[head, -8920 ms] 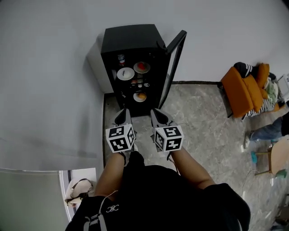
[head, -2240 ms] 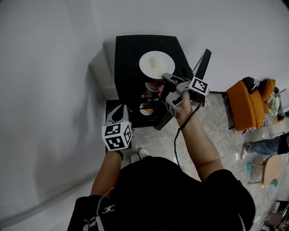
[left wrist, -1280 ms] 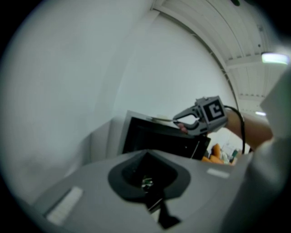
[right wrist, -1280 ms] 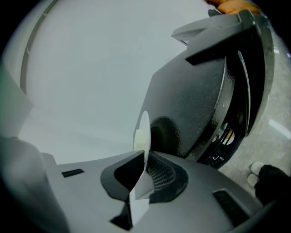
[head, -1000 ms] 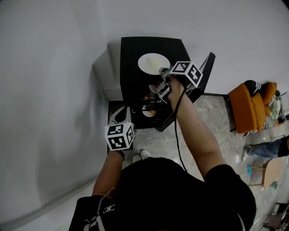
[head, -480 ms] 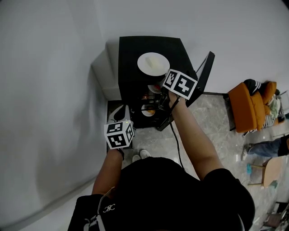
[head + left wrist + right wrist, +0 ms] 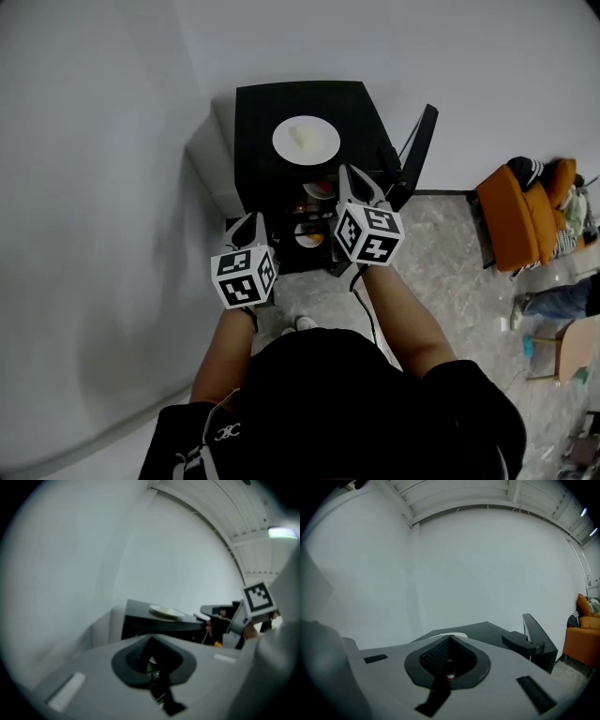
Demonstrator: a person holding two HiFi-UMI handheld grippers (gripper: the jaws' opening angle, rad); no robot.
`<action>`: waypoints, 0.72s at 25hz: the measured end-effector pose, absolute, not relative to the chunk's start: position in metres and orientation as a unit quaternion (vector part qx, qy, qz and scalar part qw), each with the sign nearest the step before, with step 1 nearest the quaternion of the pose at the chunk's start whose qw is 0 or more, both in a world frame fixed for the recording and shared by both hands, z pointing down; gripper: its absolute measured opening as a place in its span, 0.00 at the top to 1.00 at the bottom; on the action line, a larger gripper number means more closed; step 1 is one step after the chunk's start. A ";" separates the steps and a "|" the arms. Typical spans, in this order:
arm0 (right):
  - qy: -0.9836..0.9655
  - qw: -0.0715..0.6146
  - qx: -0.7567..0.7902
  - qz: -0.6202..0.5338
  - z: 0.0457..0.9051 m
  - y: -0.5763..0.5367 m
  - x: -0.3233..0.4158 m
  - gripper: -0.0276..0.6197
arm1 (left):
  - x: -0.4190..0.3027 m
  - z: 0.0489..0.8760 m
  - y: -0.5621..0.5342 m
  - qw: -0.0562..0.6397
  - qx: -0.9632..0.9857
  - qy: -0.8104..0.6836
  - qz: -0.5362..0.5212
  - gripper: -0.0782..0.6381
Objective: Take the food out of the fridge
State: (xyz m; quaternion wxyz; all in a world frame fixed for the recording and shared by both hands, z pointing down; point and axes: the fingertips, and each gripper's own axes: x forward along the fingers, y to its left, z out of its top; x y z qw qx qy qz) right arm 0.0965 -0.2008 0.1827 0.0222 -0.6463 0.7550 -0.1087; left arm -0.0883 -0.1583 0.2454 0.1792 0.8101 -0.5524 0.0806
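One round white plate [image 7: 306,141] carrying a pale wedge of food [image 7: 302,136] sits mid-top of your boxy matte-black fridge [image 7: 258,108], near its front edge. Inside are two more: an upper plate [image 7: 319,189] with something red and a lower plate [image 7: 307,239] with what may be orange food. The door [image 7: 417,150] stands open. Your right gripper [image 7: 349,178] has just been closing its jaws, now together on nothing. The left gripper [image 7: 246,225] jaws are together and empty too.

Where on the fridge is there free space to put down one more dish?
The fridge top is bare in strips left of, right of and behind the white plate. Inside, dishes stand crowded.
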 end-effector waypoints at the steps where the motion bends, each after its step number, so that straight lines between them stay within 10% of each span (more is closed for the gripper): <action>1: 0.759 0.024 -0.643 -0.098 0.182 -0.195 0.095 0.96 | -0.085 0.242 -0.158 0.175 0.812 -0.551 0.079 0.89; 18: 0.776 0.006 -0.621 -0.110 0.223 -0.155 0.089 0.96 | -0.059 0.223 -0.156 0.141 0.821 -0.548 0.076 0.90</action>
